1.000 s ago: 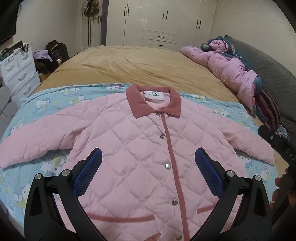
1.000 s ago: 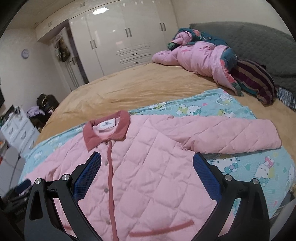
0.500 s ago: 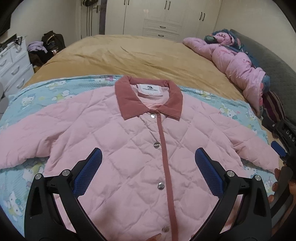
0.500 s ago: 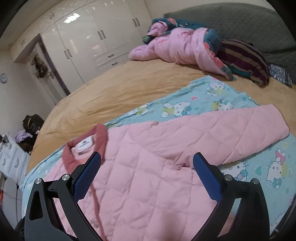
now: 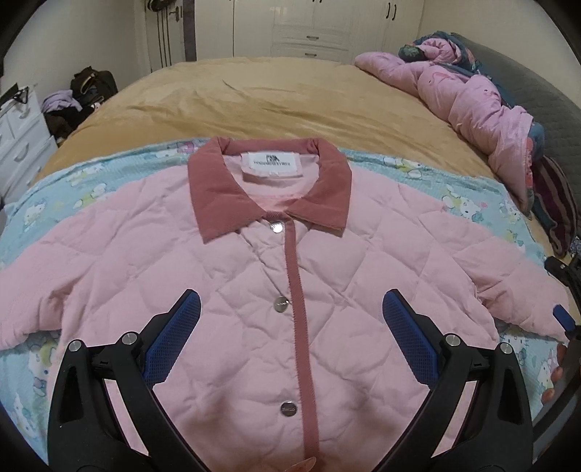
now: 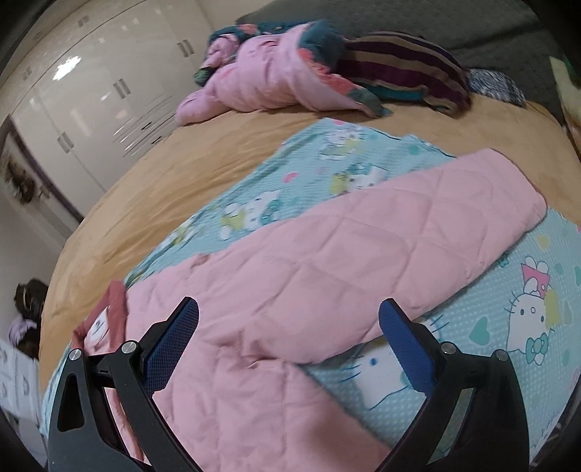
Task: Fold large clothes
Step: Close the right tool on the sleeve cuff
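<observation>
Left gripper (image 5: 290,319): jaws spread wide, blue pads well apart, nothing between them; it hangs above the chest of the pink quilted jacket (image 5: 232,290), over the buttoned placket. Right gripper (image 6: 288,323): jaws likewise wide apart, holding nothing, above the jacket's right sleeve (image 6: 381,247) near the armpit; whether either gripper touches the fabric cannot be told. Jacket lies face up and buttoned on a light-blue cartoon-cat blanket (image 6: 316,170), both sleeves stretched out sideways, the right sleeve flat and reaching to its cuff on the blanket. Snap buttons (image 5: 280,304) run beside the dusty-rose front trim. Dusty-rose collar (image 5: 221,196) is spread open at the far end of the jacket, with a white label (image 5: 271,163) showing inside the neck. Blanket rests on a tan bedspread (image 5: 276,94). Farther off, toward the grey headboard (image 6: 417,21), a heap of clothes: another pink padded garment (image 5: 468,94) and a dark striped piece (image 6: 406,69) touching it. Right-wrist view is motion-blurred. Beyond the bed: white wardrobe (image 6: 90,94); a white drawer unit (image 5: 18,134) and dark bags (image 5: 90,83) at the left.
</observation>
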